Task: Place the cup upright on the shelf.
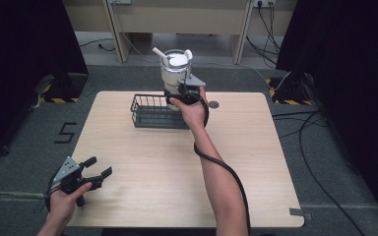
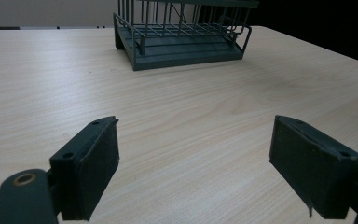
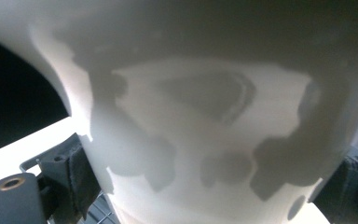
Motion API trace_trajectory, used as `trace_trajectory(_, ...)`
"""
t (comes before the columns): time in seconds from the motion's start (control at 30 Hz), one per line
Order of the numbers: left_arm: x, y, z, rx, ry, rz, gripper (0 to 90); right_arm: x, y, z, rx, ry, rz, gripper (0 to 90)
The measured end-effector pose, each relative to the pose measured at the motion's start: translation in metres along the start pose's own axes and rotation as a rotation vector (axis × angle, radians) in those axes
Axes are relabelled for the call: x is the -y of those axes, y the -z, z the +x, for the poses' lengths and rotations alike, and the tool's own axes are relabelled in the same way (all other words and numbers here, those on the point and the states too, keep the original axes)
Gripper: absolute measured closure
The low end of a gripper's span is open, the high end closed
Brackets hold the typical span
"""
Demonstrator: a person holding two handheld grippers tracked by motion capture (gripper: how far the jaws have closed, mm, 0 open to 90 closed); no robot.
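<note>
White cup [image 1: 176,71] held up over far end of basket [image 1: 150,110], squeezed low down by right claw [image 1: 183,92] | left claw [image 1: 97,171] wide open, holding nothing, well apart from basket | likely left: set cup down in basket, let go

Overhead forward-down view; low tool cameras, basket [image 1: 157,112] shared.

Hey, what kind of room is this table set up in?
Probably a lab or recording studio, not a home: black curtains flank the wooden table, cables run across the grey carpet, and hazard-striped stand bases sit on the floor.
</note>
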State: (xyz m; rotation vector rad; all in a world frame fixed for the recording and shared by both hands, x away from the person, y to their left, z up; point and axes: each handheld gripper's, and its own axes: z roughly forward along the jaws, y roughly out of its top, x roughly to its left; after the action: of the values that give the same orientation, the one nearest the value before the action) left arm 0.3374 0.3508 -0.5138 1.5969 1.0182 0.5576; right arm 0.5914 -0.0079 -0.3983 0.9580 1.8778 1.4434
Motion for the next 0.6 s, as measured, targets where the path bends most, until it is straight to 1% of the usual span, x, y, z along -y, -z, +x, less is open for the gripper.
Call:
trace_trajectory(0.3,0.0002,-0.001,-0.0004,0.003,0.001,0.001,15.0,0.0039,-0.0055,-0.0019,0.002,-0.005,0.009,11.8)
trace_trajectory(0.33,0.0001,-0.001,-0.0006,0.004,0.0,0.002,15.0,0.0047,-0.0062,-0.0015,0.001,-0.019,0.01,11.8)
trace_trajectory(0.37,0.0001,-0.0011,-0.001,0.004,-0.001,0.003,15.0,0.0049,-0.0068,-0.0021,0.0,-0.012,0.01,11.8)
trace_trajectory(0.6,0.0001,-0.0011,-0.0009,0.005,-0.002,0.003,15.0,0.0072,-0.0101,-0.0019,0.0,-0.018,0.013,11.8)
